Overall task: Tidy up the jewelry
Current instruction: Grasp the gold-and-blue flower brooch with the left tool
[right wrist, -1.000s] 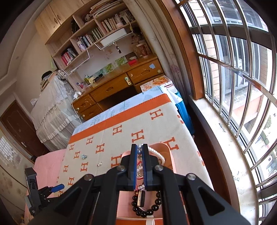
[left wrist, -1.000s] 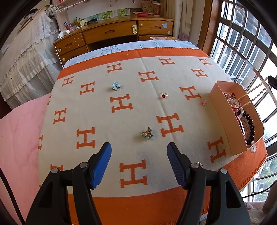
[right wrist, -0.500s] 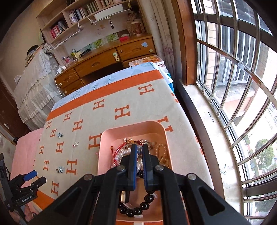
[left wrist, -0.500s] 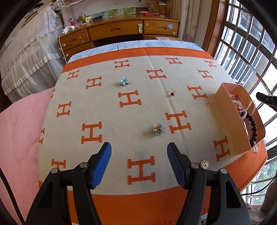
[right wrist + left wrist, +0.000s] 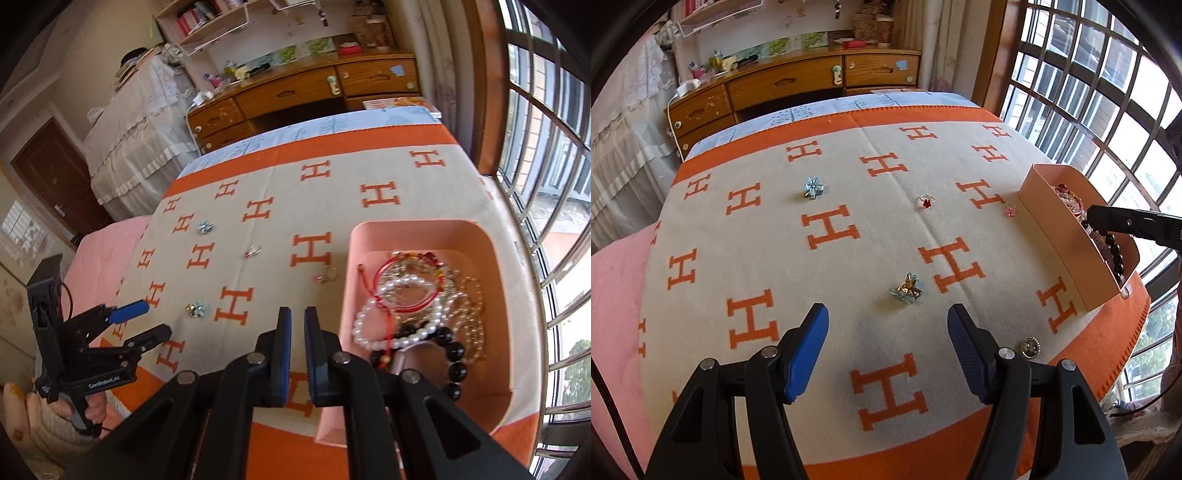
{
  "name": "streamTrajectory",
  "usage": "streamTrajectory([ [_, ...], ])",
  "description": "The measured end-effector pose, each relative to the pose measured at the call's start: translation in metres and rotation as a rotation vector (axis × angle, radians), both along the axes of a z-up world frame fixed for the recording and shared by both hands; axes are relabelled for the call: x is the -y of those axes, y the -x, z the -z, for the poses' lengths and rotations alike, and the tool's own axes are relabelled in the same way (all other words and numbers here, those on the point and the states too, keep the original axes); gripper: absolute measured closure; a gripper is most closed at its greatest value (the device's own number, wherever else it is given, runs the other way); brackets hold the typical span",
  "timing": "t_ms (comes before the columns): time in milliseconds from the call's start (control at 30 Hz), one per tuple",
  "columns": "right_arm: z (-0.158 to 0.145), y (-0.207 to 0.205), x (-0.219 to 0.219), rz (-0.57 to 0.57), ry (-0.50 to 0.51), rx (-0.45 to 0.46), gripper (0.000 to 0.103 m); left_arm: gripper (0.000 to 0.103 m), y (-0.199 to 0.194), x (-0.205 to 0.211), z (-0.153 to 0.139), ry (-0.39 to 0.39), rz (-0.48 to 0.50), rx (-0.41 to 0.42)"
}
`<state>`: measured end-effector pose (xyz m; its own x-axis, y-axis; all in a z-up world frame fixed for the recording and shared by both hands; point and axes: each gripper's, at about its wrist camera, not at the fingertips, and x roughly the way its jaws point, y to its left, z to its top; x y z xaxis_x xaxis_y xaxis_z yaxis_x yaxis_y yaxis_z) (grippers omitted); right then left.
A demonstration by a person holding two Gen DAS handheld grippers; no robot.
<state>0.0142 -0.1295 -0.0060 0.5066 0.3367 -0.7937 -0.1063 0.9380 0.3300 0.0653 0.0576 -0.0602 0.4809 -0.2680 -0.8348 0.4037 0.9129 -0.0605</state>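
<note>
Pearl bracelet (image 5: 397,317) now in box (image 5: 421,230), right gripper (image 5: 297,354) withdrawn, empty.

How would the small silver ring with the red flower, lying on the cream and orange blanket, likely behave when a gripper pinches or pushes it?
The small silver ring with the red flower looks tiny and thin, so probably very light. Its round metal band may slip or pivot between the wide blue pads. On the soft cream and orange blanket, a push would likely sink or snag it rather than roll it.
</note>
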Motion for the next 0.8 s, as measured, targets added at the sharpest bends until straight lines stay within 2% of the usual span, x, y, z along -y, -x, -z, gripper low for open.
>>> streamTrajectory([
  [167, 0.014, -0.002, -0.026, -0.055, -0.015, -0.038, 0.096, 0.038, -0.013, 0.004, 0.014, -0.020, 0.083, 0.012],
  [367, 0.026, -0.005, -0.038, -0.076, -0.009, -0.069, 0.096, 0.039, -0.018, 0.011, 0.022, -0.035, 0.154, 0.030],
  [567, 0.029, -0.007, -0.045, -0.092, -0.004, -0.078, 0.096, 0.065, -0.024, 0.018, 0.032, -0.052, 0.191, 0.026],
  [733, 0.030, -0.008, -0.048, -0.100, 0.004, -0.084, 0.096, 0.074, -0.026, 0.020, 0.034, -0.035, 0.203, 0.034],
  [800, 0.030, -0.008, -0.049, -0.101, 0.007, -0.086, 0.096, 0.082, -0.025, 0.021, 0.034, -0.033, 0.200, 0.040],
])
